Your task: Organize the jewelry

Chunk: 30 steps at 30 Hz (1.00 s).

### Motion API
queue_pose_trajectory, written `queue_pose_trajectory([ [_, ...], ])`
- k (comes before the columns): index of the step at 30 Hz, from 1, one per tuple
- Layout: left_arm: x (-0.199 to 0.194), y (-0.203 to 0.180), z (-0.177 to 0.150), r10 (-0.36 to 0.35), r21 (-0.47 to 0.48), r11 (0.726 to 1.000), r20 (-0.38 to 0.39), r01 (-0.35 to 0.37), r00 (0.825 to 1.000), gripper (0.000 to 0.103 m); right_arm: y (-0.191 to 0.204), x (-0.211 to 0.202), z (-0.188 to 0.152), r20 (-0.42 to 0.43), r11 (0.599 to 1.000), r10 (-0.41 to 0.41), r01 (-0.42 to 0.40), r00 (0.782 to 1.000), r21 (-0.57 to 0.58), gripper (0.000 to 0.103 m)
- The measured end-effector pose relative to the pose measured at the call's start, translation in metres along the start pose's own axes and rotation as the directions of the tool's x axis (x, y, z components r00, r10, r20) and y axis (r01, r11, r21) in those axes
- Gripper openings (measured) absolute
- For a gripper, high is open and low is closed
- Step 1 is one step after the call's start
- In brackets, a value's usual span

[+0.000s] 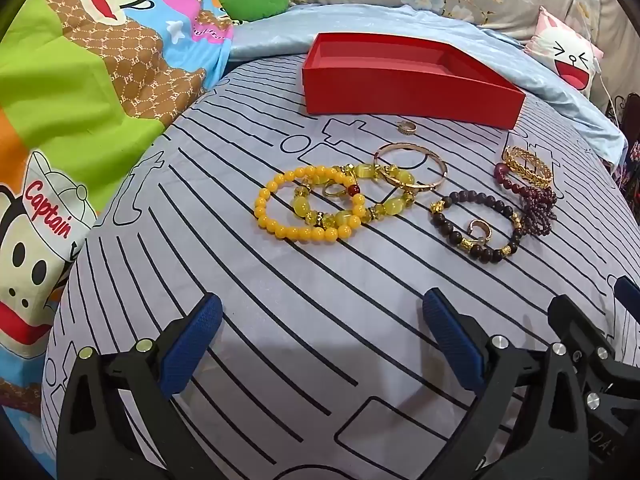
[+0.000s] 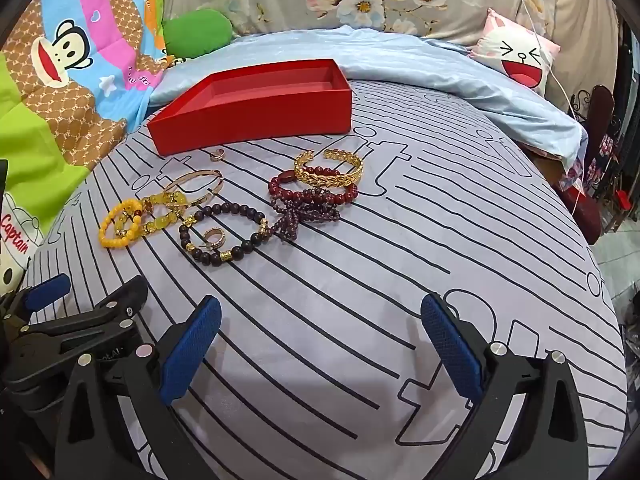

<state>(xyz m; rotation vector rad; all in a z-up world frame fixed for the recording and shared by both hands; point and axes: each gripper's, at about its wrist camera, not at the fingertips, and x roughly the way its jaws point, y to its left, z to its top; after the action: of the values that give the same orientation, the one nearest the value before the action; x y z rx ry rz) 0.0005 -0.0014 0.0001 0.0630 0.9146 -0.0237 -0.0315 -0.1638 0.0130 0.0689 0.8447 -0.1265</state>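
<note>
1. Two hand-held grippers hang nearest the viewer, on the near side of the red box (image 1: pixel 412 88): the left hand-held gripper (image 1: pixel 320 344) and the right hand-held gripper (image 2: pixel 320 344). Both stand released, jaws wide with nothing between them, tilted down over bare striped bedsheet (image 1: pixel 280 320). Judged: a ready stance before a first pick.
2. Nearer than the box, the jewelry lies loose on the bed. The yellow bead bracelet (image 1: pixel 276 216) overlaps a chunkier yellow-stone bracelet (image 1: pixel 360 200), which the gold bangle (image 1: pixel 412 168) crosses.
3. Right of that cluster, still short of the box, a dark bead bracelet (image 2: pixel 224 236) encircles a ring (image 2: pixel 216 238). Purple bead strands (image 2: pixel 304 212) and a red bead bracelet (image 2: pixel 316 192) lie tangled beneath a gold leaf cuff (image 2: pixel 332 172).
4. A small ring (image 1: pixel 406 127) sits alone, just before the box's near wall.
5. Box is open-topped and shows no contents, presumably set there as the receptacle. Overlapped pieces may drag neighbours when lifted.
</note>
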Motion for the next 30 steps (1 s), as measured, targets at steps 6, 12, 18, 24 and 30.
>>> queue_pose_trajectory([
  [6, -0.003, 0.002, -0.002, -0.004, -0.004, 1.0, 0.004, 0.004, 1.0, 0.096, 0.0, 0.001, 0.0, -0.005, 1.0, 0.0, 0.0, 1.0, 0.001, 0.097],
  [12, -0.002, 0.002, -0.002, -0.001, -0.001, 1.0, 0.003, 0.001, 1.0, 0.096, 0.0, 0.001, 0.0, -0.006, 1.0, 0.001, -0.001, 1.0, 0.002, 0.097],
  [18, 0.0, 0.007, -0.001, -0.001, 0.0, 1.0, 0.008, 0.001, 1.0, 0.096, 0.0, 0.002, 0.0, -0.01, 1.0, 0.0, 0.0, 1.0, 0.001, 0.097],
  [24, -0.001, 0.006, 0.0, 0.001, -0.001, 1.0, 0.008, -0.001, 1.0, 0.096, 0.001, 0.003, 0.0, -0.012, 1.0, 0.0, 0.0, 1.0, 0.002, 0.097],
  [30, 0.0, 0.006, 0.001, 0.006, 0.002, 1.0, 0.008, -0.006, 1.0, 0.096, 0.002, 0.009, -0.005, -0.013, 1.0, 0.0, 0.0, 1.0, 0.004, 0.097],
])
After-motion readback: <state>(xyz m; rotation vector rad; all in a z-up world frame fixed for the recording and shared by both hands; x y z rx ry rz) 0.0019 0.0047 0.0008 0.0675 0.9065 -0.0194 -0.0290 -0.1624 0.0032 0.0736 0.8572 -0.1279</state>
